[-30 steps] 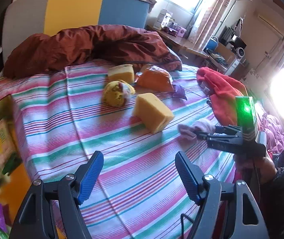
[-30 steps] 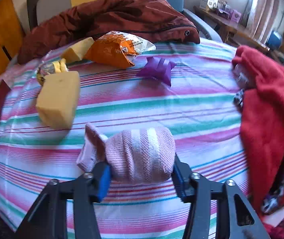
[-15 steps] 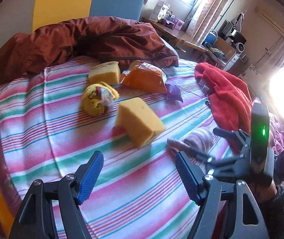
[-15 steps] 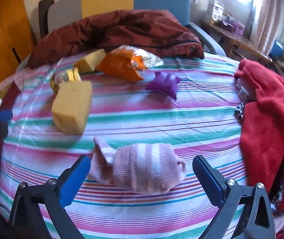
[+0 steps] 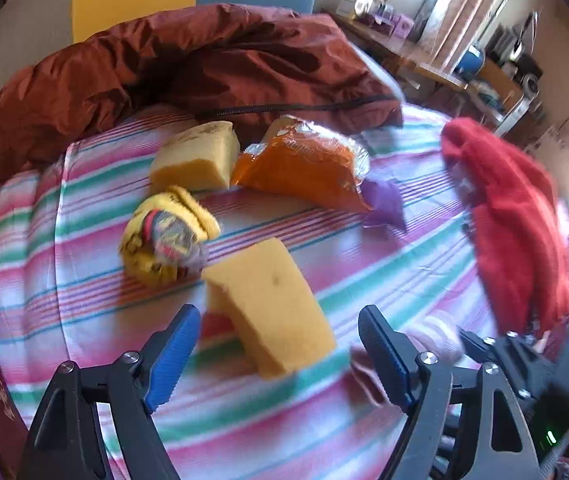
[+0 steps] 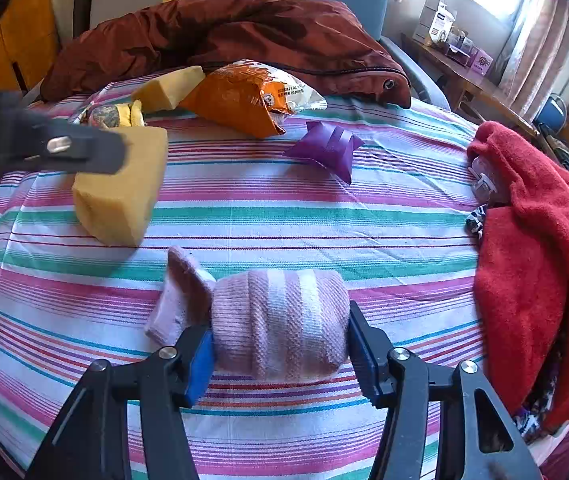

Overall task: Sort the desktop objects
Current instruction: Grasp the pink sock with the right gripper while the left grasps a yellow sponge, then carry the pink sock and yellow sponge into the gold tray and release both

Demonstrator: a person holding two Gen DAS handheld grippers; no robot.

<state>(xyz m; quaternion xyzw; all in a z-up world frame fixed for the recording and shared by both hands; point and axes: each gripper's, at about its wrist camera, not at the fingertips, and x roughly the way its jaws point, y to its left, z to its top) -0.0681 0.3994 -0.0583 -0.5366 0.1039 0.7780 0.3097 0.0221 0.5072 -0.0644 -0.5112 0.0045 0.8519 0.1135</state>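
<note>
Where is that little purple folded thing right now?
In the right wrist view the purple folded thing lies on the striped cloth, just right of the orange snack bag.

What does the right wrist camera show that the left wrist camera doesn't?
Only the right wrist view shows the rolled pink sock whole, squeezed in the right gripper, whose jaws have just been closing.

Only the left wrist view shows the left gripper with both jaws wide, having just opened further, straddling the near yellow sponge without touching it.

Both show that sponge, the yellow sock bundle, the orange snack bag, the purple wrapper, the red towel and the brown jacket.
</note>
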